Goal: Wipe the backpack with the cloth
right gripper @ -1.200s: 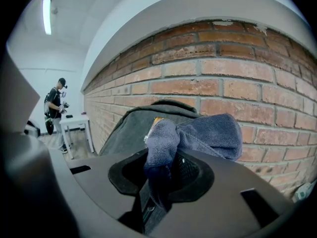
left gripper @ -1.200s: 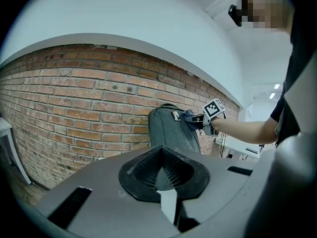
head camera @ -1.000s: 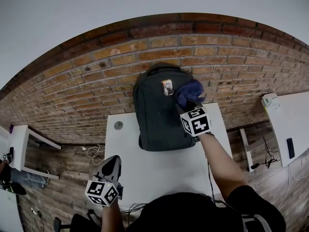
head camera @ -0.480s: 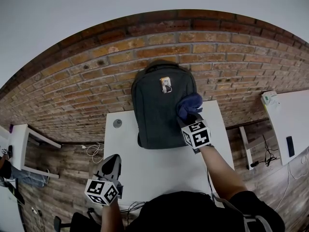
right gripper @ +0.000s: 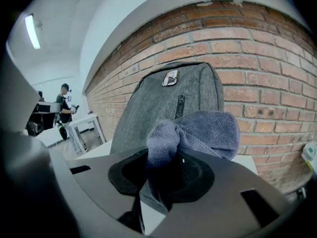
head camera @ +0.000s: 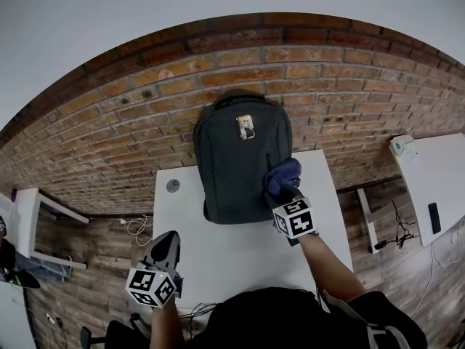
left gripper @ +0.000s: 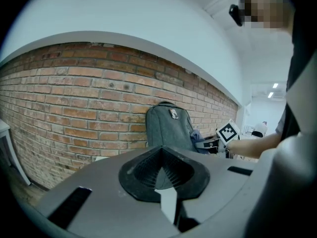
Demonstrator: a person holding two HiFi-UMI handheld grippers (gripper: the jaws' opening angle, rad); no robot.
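1. Wiping: clamping the cloth (head camera: 283,174) tight in the right gripper (head camera: 280,193), holding it against the backpack (head camera: 234,167), centre frame.
2. Idling at lower left, the left gripper (head camera: 166,243) pinched together on nothing.
3. Likely needing sweeps leftward across the front.

One backpack (head camera: 240,167), one cloth (head camera: 284,174), two grippers, three tables.
The grippers: one left gripper (head camera: 168,237), one right gripper (head camera: 279,194). The white tables: one middle table (head camera: 240,257), one right table (head camera: 445,171), one left table (head camera: 26,211). The backpack bears one tag (head camera: 245,127). The middle table bears one grey disc (head camera: 173,185). One person (right gripper: 65,102) stands far off in the right gripper view.
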